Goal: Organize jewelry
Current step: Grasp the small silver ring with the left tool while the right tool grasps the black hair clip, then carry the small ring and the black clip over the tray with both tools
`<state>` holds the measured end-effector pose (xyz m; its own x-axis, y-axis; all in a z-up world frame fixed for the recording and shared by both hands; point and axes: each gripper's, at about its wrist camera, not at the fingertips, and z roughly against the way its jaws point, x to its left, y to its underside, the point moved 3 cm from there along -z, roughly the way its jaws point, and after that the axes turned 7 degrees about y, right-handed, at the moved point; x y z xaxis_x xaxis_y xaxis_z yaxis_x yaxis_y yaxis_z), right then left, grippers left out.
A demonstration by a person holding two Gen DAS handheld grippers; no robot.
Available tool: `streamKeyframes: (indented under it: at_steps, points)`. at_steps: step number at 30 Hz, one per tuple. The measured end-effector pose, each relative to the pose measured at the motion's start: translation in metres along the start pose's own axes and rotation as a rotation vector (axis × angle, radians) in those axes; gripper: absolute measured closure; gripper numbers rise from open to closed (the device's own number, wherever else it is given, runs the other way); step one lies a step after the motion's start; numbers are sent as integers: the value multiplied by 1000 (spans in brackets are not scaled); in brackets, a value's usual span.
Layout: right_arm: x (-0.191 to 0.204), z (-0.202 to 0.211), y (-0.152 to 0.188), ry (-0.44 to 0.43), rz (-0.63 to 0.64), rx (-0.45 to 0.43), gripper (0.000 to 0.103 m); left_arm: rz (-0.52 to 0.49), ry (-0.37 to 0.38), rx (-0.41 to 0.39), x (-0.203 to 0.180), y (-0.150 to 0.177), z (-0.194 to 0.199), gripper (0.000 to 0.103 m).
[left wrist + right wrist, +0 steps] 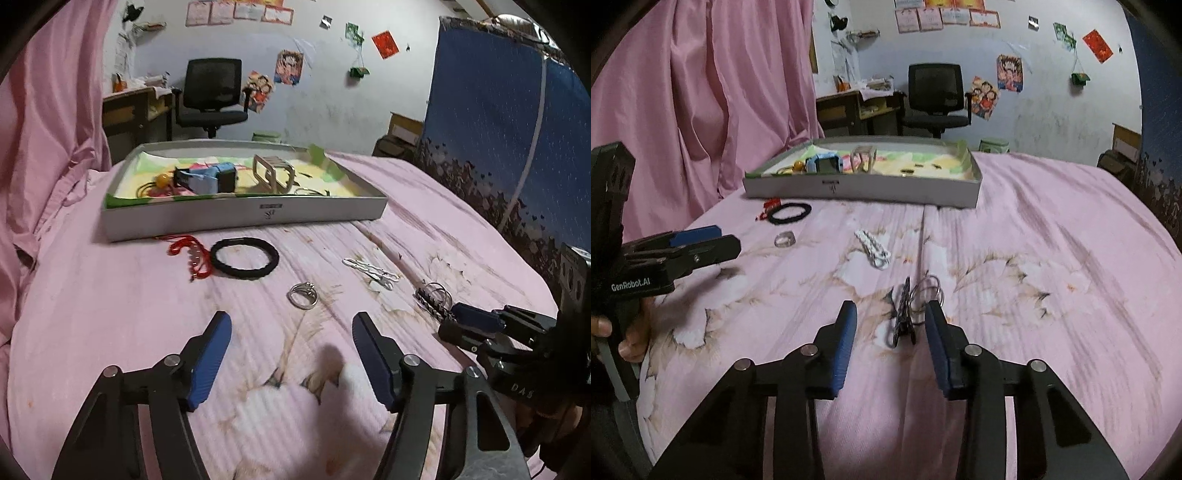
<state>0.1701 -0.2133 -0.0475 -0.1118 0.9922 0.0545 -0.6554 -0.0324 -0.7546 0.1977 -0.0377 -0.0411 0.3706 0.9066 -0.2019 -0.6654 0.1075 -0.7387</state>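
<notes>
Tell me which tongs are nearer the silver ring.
Left. The left tongs sit just short of the silver ring; the right tongs straddle the dark clip, off to its right.

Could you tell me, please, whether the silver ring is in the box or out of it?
Out: the silver ring lies on the pink bedspread, in front of the box.

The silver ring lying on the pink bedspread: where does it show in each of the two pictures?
Left wrist view: silver ring lies centre, just beyond the two blue fingers.
Right wrist view: silver ring lies left of centre, near the other hand's tool.
Shared landmark: the black hair tie, just beyond the ring in both.
</notes>
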Motion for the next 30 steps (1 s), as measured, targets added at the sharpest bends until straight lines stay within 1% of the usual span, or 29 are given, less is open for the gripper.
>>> streamKeyframes:
  at_steps: [2, 4, 8, 11, 15, 17, 19, 22, 27, 30]
  points:
    - [-1, -4, 2, -1, -8, 21, 73, 3, 2, 19, 0, -4, -7, 42]
    - [-2, -7, 3, 0, -13, 34, 74, 8, 3, 44, -1, -6, -15, 48]
    - [-2, -14, 4, -2, -23, 61, 78, 18, 8, 74, 0, -10, -25, 53]
    - [-3, -17, 3, -6, -30, 73, 79, 21, 15, 92, 0, -11, -29, 61]
    - [-2, -20, 4, -9, -36, 82, 86, 22, 21, 110, 0, -12, -35, 70]
    - [-1, -21, 4, -9, -35, 86, 86, 21, 23, 118, -1, -12, -36, 75]
    - [-1, -22, 3, -10, -37, 91, 87, 23, 26, 124, 0, -12, -38, 83]
    - [-1, -25, 2, -11, -48, 97, 91, 23, 30, 123, -1, -12, -38, 83]
    - [-1, -25, 3, -11, -51, 94, 91, 10, 36, 114, -5, -10, -36, 83]
    - [1, -23, 3, -15, -46, 83, 92, -4, 29, 93, -8, -8, -28, 83]
